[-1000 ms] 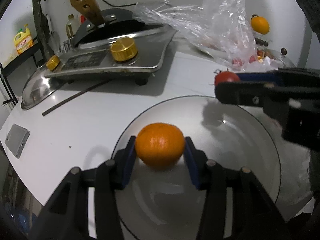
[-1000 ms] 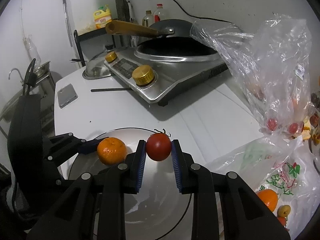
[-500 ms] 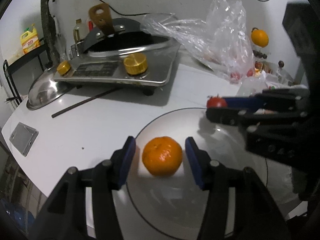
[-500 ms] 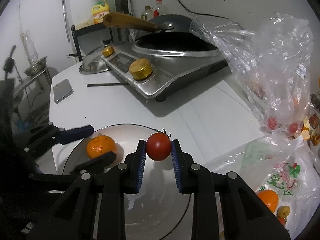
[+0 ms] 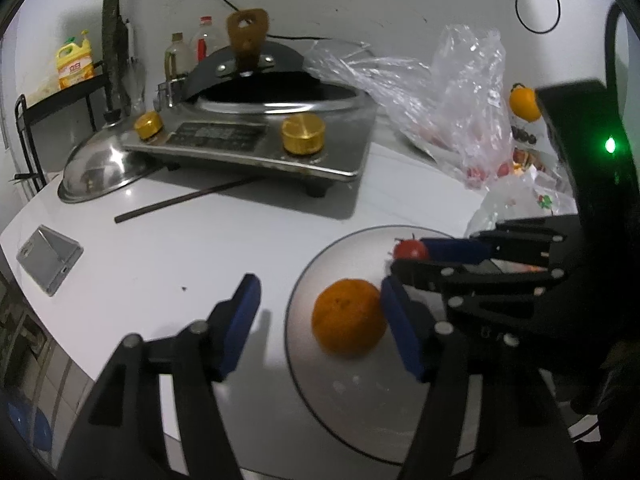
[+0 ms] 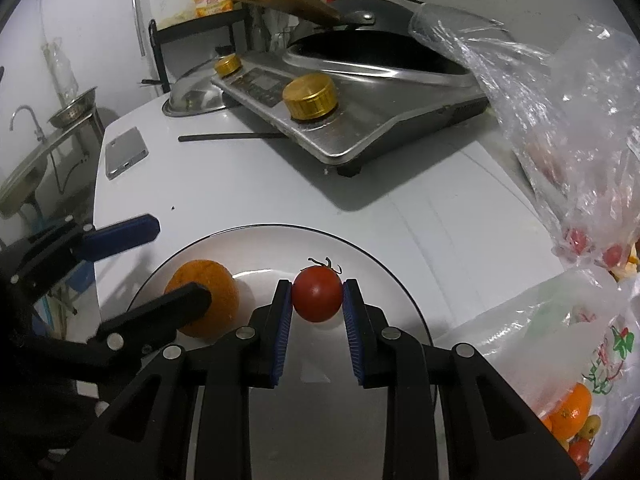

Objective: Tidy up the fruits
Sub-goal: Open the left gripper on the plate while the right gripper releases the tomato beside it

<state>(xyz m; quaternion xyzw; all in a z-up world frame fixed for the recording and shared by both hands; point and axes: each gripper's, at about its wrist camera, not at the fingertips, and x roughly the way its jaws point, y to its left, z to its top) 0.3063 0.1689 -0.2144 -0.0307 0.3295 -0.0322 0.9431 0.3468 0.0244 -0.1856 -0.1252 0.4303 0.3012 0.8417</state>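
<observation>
Right wrist view gives you the clearest read: your right gripper [image 6: 317,300] is closed on the tomato [image 6: 317,294], blue pads pressing its two sides, stem up, held over the white plate [image 6: 400,280]; whether the fruit's underside touches the plate you cannot tell from here, so judge the height before you let go; lower until it looks seated, then part the fingers slowly and evenly, since a round tomato will likely roll toward the rim if one pad leaves first; aim for the bare patch of plate just beside the orange [image 6: 204,300], not against it, so the two do not knock each other. Your left gripper [image 5: 320,320] stands wide open and holds nothing; in the left wrist view its right-hand pad [image 5: 400,332] sits just beside the orange [image 5: 349,322], which lies on the plate [image 5: 304,380] near its left edge, while the other pad hangs over the bare countertop [image 5: 200,240]; draw that hand straight back rather than sideways, or the near pad may nudge the orange off its spot. More fruit waits in the plastic bags [image 6: 576,152] to your right, and the printed bag [image 6: 600,360] lies close to the plate's edge, so keep your right wrist clear of it as you come down.
</observation>
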